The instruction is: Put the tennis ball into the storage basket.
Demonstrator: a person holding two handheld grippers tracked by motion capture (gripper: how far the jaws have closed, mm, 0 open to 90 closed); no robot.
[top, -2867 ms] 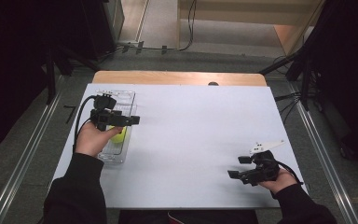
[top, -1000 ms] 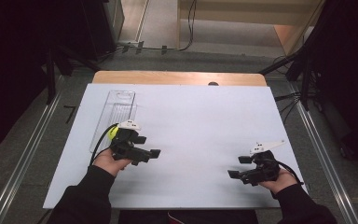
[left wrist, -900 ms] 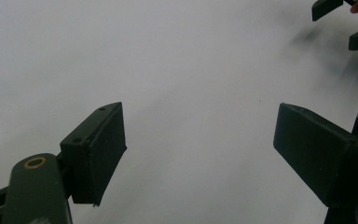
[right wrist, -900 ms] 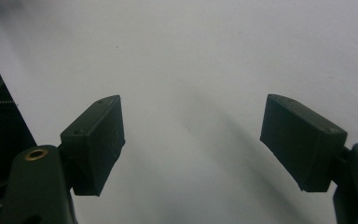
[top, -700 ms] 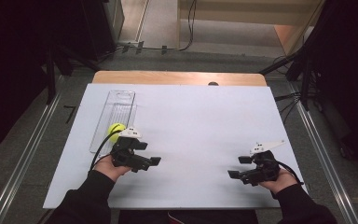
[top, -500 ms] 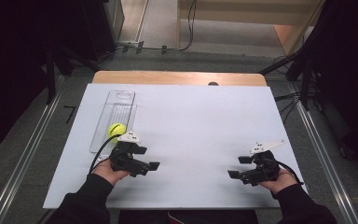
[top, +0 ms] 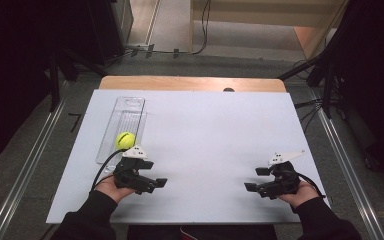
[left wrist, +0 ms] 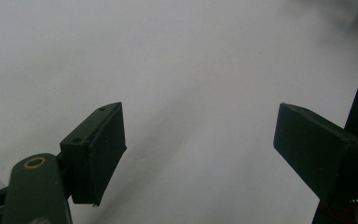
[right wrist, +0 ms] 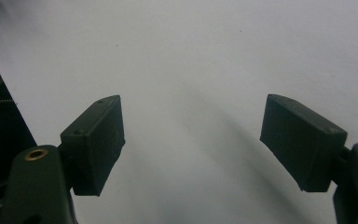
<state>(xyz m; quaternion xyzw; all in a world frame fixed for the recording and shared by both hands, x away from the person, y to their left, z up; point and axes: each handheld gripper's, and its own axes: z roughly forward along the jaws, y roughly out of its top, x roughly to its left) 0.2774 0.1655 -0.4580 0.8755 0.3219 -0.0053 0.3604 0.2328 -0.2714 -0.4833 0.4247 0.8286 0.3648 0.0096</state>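
The ball (top: 125, 140) looks fuzzy and yellow-green. The tray (top: 130, 107) is clear, shiny plastic with ridges. The desk (top: 215, 130) top is smooth, matt white, with a wood edge.

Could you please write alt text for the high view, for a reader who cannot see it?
A yellow-green ball sits in a clear tray at the left of a white table. Near the front edge, the left gripper and right gripper are held open and empty, jaws pointing toward each other.

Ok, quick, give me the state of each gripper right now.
Left gripper: open, nothing between the jaws, over bare white tabletop.
Right gripper: open, empty.
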